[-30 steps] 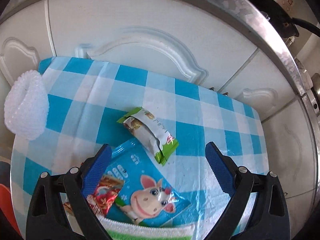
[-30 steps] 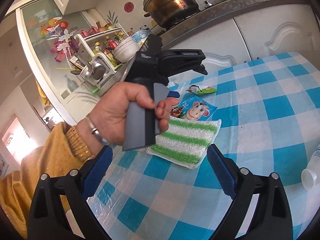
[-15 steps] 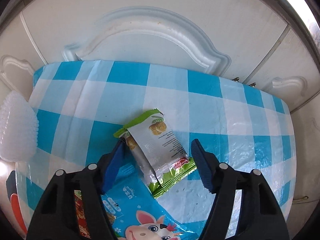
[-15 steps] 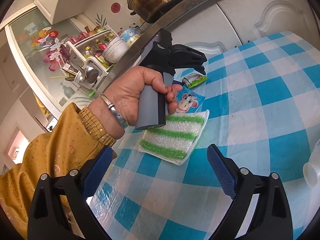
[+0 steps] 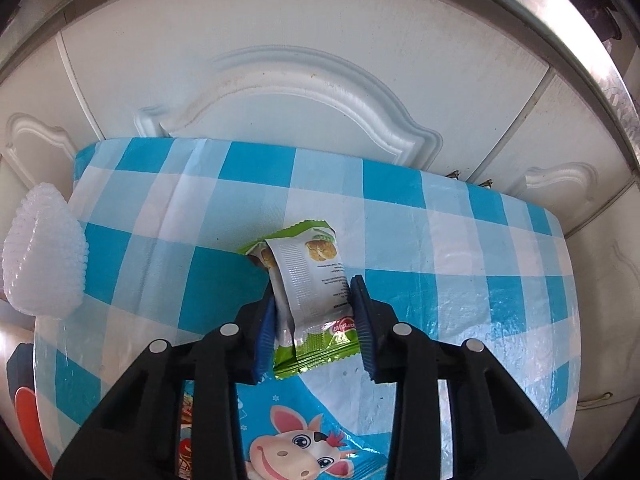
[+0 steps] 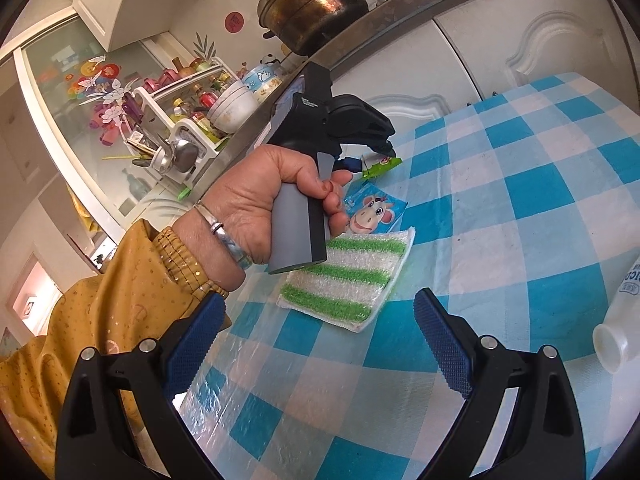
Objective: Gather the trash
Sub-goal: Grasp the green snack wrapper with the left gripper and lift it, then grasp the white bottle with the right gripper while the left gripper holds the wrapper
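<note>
Jaws of the left gripper [image 5: 316, 320] are closing on the green-and-white snack wrapper [image 5: 308, 280], which lies between the blue pads on the checked tablecloth [image 5: 400, 216], pads just at its edges. A good pick, I judge, needs a firm squeeze before lifting, since the foil looks slippery. The right gripper [image 6: 316, 344] hangs released, holding nothing. The blue cow-print packet [image 5: 304, 436] lies just beside the wrapper; the striped sponge cloth [image 6: 352, 272] and white bottle [image 6: 620, 320] are clear of it.
</note>
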`<state>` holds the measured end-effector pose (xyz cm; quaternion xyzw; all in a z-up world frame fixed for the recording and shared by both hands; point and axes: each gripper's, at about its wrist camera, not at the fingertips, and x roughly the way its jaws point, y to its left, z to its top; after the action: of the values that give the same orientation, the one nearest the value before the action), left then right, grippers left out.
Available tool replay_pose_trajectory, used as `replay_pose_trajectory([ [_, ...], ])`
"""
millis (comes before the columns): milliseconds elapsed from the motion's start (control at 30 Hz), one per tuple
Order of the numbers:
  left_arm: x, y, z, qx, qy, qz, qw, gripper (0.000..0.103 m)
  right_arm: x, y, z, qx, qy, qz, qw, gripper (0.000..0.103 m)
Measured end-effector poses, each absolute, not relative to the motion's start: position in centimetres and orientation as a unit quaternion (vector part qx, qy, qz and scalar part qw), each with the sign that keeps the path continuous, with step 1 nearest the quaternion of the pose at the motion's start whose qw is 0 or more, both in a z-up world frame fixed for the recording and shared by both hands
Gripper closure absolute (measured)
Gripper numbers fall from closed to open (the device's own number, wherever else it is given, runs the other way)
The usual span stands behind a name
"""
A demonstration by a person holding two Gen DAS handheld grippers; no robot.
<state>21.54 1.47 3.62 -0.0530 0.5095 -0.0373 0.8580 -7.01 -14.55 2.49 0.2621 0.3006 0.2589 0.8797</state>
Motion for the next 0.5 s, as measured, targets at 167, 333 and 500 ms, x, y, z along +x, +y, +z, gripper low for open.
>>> replay_pose_trajectory([
  [167,19.6,1.9,5.7,-0.063,0.491,-0.05,0.867,0.066,-7.8,-15.3,3.1,0.266,0.283,0.241,0.889,0.009],
  [333,17.0,2.1,7.5,-0.063,0.47,-0.063,0.878,0.066,-8.7,-16.1,3.6,0.269,0.265,0.218,0.9,0.009],
  [500,13.7,2.7,8.7,-0.058,0.451,-0.076,0.887,0.066,-9.4,-17.0,3.9,0.273,0.251,0.194,0.908,0.009],
])
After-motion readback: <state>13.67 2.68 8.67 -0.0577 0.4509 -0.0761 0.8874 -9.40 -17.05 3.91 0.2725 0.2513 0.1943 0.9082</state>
